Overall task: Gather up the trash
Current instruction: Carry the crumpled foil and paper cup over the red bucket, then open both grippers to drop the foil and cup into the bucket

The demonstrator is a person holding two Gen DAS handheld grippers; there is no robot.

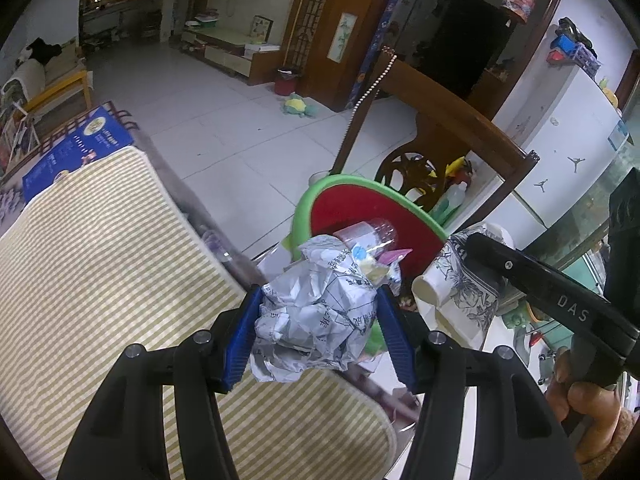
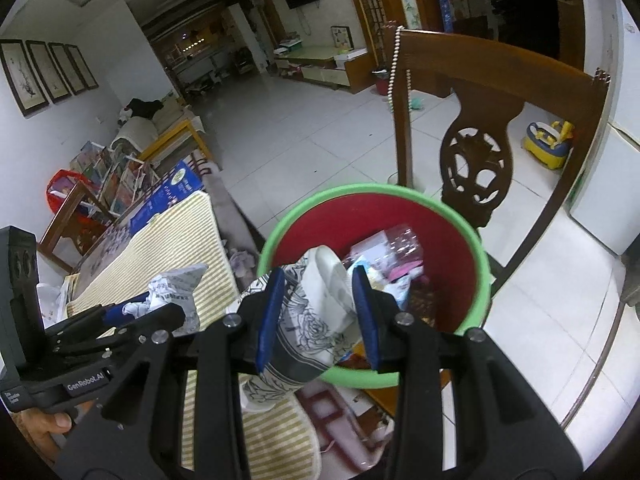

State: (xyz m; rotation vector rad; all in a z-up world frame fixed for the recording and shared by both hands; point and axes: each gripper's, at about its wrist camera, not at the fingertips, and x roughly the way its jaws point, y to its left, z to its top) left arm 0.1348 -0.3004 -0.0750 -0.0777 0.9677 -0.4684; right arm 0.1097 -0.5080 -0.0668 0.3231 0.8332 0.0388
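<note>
Carrying both loads, keep your left gripper (image 1: 320, 320) pinching the crumpled paper (image 1: 316, 312) and your right gripper (image 2: 318, 316) clamping the paper cup (image 2: 308, 320) until over the bin (image 2: 280, 224).

Between the left gripper (image 1: 320, 316)'s ribbed blue plastic pads: a crumpled paper wad (image 1: 316, 312), matt and creased. The right gripper (image 2: 320, 316)'s pads pinch a smooth printed paper cup (image 2: 308, 320). Beyond both jaws, a glossy plastic bin (image 2: 460, 224) and a polished wooden chair (image 2: 480, 120).
</note>
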